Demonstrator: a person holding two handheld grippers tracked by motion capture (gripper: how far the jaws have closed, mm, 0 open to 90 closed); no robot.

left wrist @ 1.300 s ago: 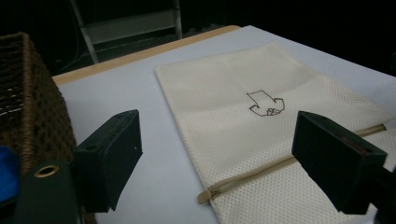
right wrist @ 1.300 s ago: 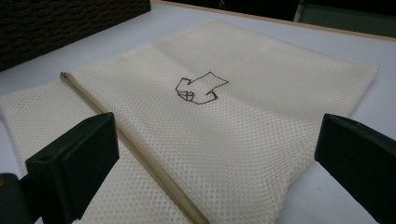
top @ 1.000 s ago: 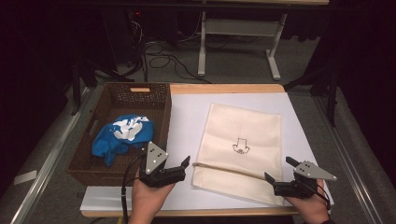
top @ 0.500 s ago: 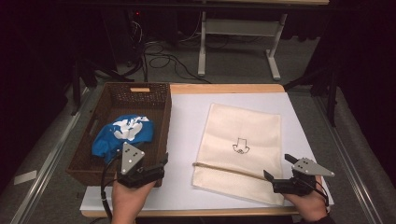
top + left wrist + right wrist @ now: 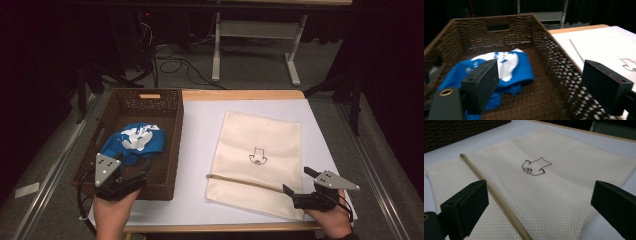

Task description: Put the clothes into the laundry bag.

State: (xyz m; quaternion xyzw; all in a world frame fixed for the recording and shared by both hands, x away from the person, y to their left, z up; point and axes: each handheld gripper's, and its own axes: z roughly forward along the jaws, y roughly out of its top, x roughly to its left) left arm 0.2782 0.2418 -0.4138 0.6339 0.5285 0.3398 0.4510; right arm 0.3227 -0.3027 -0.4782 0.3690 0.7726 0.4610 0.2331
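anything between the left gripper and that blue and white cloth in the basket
Nothing visible. The left gripper, jaws open, sits above the near wall of the brown wicker basket, and the crumpled blue and white cloth lies uncovered just beyond.

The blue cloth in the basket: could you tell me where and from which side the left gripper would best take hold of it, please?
Probably the raised, bunched fold at the near edge of the blue cloth, coming from above over the near wall of the basket. The cloth lies crumpled low on the basket floor, the woven walls block a sideways approach, and the left gripper is already there, open.
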